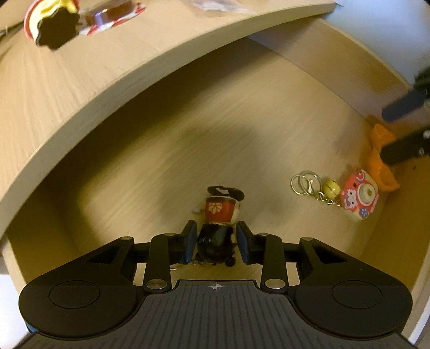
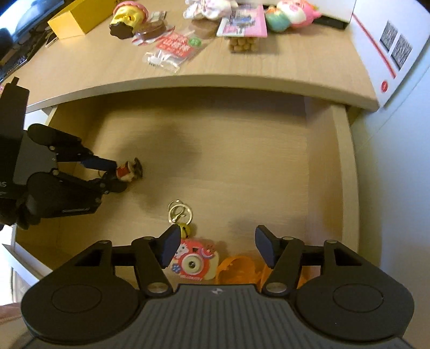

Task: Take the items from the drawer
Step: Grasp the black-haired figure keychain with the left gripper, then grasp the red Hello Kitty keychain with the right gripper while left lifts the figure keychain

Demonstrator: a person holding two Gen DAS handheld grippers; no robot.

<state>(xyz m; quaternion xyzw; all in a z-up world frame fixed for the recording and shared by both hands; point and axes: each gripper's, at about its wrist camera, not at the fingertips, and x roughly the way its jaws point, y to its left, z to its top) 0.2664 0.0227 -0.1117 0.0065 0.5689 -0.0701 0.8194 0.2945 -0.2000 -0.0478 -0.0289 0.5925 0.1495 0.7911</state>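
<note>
A small doll figurine (image 1: 219,212) in a red robe with a black head lies in the open wooden drawer (image 2: 341,174). My left gripper (image 1: 217,236) is shut on the doll's head, both blue pads against it; the right wrist view shows the same grip on the doll (image 2: 126,171) at the drawer's left. A pink toy-camera keychain (image 2: 193,264) with rings and a yellow bell lies near the front, beside an orange plastic item (image 2: 236,271). My right gripper (image 2: 217,236) hovers open just above these two, with nothing between its fingers.
The desk top (image 2: 80,67) overhangs the drawer's back and carries a yellow box (image 2: 72,21), snack packets, plush toys and a white carton (image 2: 389,53). The drawer's right wall stands close to my right gripper. The drawer floor's middle is bare wood.
</note>
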